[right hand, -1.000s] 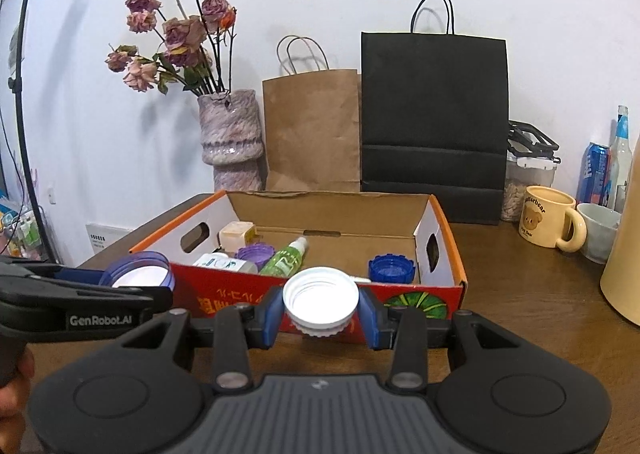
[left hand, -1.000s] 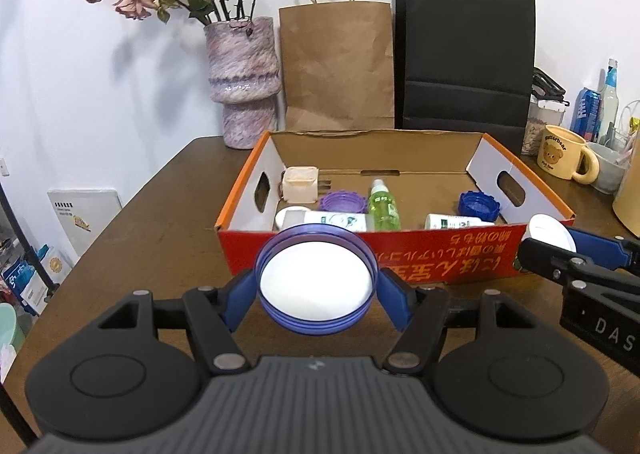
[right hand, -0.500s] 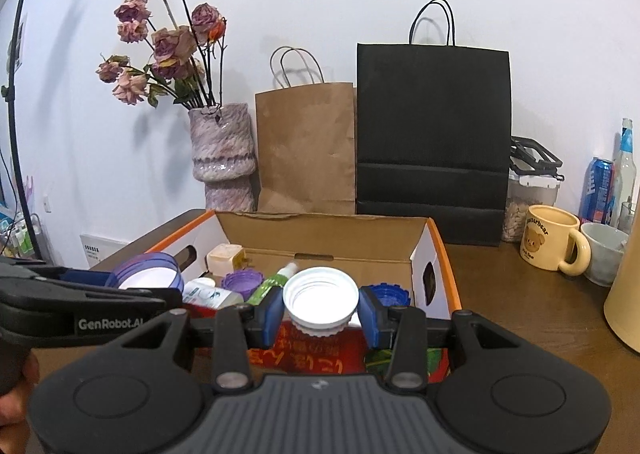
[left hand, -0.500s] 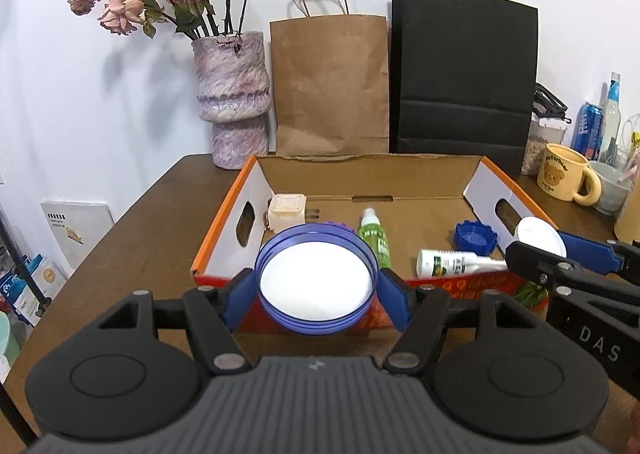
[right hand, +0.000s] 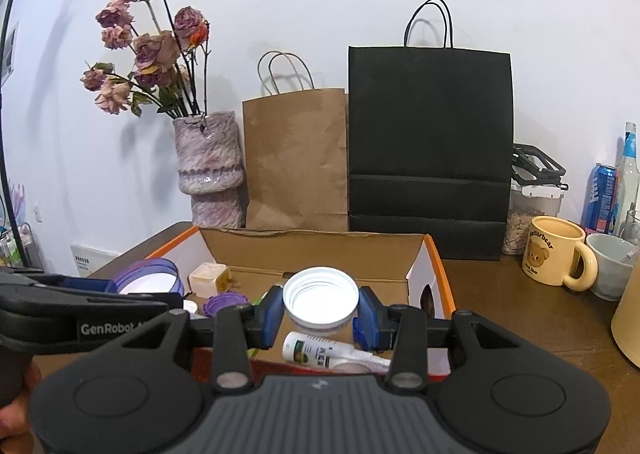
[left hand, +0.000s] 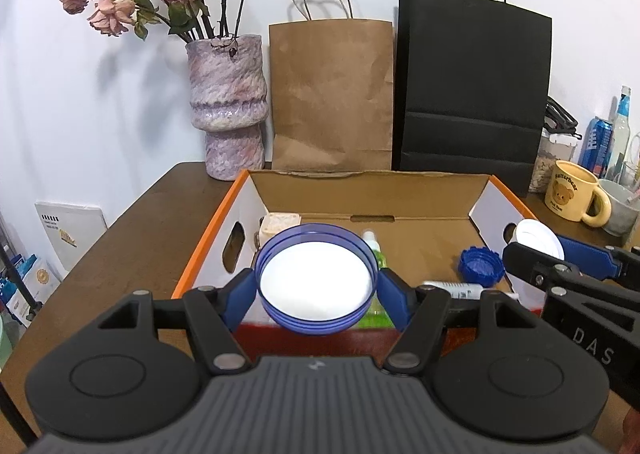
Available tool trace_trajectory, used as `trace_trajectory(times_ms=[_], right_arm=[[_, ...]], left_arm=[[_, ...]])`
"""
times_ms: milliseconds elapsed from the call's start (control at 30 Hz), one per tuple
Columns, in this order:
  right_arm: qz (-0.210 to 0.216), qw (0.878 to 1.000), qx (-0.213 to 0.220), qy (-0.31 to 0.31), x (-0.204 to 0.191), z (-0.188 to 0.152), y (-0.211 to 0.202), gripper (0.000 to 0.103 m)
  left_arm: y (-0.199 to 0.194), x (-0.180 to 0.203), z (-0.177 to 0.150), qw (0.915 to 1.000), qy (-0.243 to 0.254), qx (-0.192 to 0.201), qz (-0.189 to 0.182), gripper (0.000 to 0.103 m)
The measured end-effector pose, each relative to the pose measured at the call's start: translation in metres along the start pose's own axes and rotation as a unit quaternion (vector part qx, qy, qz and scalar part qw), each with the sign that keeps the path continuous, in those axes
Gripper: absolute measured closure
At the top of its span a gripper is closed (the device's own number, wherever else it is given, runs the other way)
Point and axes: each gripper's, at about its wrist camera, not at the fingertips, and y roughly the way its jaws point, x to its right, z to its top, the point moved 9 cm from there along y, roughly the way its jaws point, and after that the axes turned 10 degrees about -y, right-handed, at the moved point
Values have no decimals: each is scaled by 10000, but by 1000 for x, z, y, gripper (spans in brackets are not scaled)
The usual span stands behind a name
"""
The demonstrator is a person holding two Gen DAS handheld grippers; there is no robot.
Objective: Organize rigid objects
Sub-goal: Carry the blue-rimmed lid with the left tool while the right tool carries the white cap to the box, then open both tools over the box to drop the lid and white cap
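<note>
**A:** Log the grips.

**B:** My left gripper [left hand: 318,290] is clamped on the blue lid [left hand: 317,279], open side up, white inside showing. My right gripper [right hand: 319,314] is clamped on the white cap [right hand: 320,295], also open side up. Both pieces are carried, neither rests on anything.

**A:** Where do they sit against the box?

**B:** That is the relation the next move turns on. The cardboard box [left hand: 372,190] lies straight ahead of both tools and below them. Each held piece hangs over the near part of the box floor, past the red near wall as far as I can judge. Left tool covers the left half, right tool the right half; so, I judge, a plain lowering and release on each side.

**A:** Clearance under the right one?

**B:** 1 white tube [right hand: 320,350] lies on its side just below the cap, long axis left to right. Risk of landing on it.

**A:** Count of box contents.

**B:** Visible: 1 blue cap [left hand: 480,266], 1 purple cap [right hand: 225,302], 1 cream cube [right hand: 209,278], 1 green bottle [left hand: 374,250], 1 white tube. More may be hidden behind my tools.
</note>
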Motion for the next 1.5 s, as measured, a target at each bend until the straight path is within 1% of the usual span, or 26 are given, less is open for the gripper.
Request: trace_trajectory(times_ms=[533,767,1267,1333,1400,1467,1500], right_arm=[[2,10000,-14,67,11,10,41,64],[28,10000,-67,-1,10,12,61,64],[66,9999,-159,-21,14,9,81,64],[69,9998,-166,10,15,8,82,63],[34,9999,-155,34,17,8,81,54],[2,9999,-122,106,19,8,79,24],[-54,9999,-78,135,20,8,78,19]], left_arm=[[40,-1,18,9999,-85,-6,116,35],[55,-1,25,9998,-71,2,168,35],[73,-5,33,9996,4,52,268,35],[73,-6,34,9995,8,68,296,32],[72,-7,35,9994,-17,118,320,18],[71,-9,36,9992,-50,166,358,15],[71,-10,37,9991,-61,172,373,10]])
